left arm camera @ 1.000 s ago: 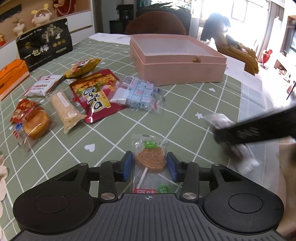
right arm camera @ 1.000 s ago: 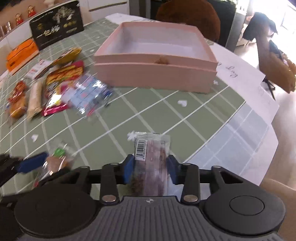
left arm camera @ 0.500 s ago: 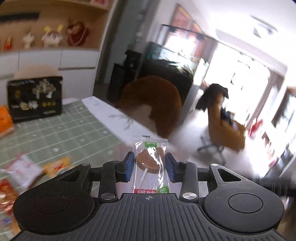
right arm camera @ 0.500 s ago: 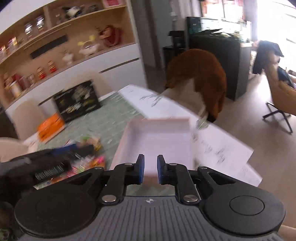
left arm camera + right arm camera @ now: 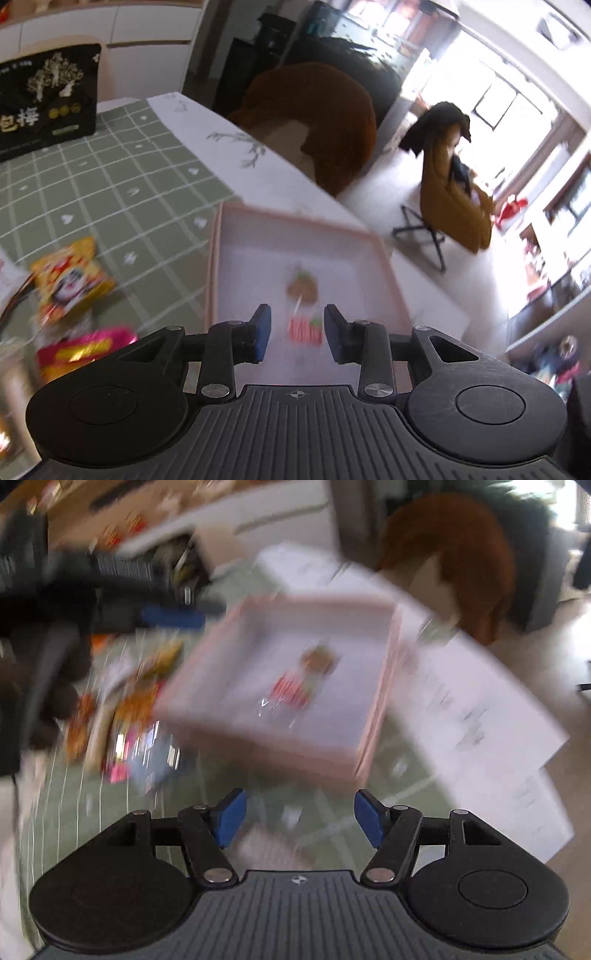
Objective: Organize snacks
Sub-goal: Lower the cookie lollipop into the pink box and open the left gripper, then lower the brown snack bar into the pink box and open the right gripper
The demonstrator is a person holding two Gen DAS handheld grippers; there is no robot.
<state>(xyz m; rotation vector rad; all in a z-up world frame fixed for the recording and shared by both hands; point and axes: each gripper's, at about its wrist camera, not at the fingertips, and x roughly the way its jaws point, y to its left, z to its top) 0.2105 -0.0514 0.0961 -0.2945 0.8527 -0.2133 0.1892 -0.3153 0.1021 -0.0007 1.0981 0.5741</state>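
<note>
A pink box (image 5: 384, 266) stands on the green checked tablecloth. A wrapped lollipop (image 5: 303, 295) lies on the box floor, also in the right wrist view (image 5: 303, 679). My left gripper (image 5: 297, 332) is open and empty, just above the box's near side. My right gripper (image 5: 297, 818) is open wide, in front of the pink box (image 5: 280, 746). A blurred pale packet (image 5: 273, 849) lies on the cloth below its fingers. The left gripper's blue finger (image 5: 173, 614) shows at the upper left of the right wrist view.
Several snack packets lie left of the box: a yellow one (image 5: 70, 280), a red one (image 5: 85, 347), and a blurred pile (image 5: 133, 716). A black bag (image 5: 44, 107) stands at the back. White paper (image 5: 476, 709) covers the table's right edge. A brown chair (image 5: 314, 118) stands behind.
My left gripper has opened and the lollipop now lies in the box. My right gripper has opened wide and pulled back to the front of the box; both views are motion-blurred.
</note>
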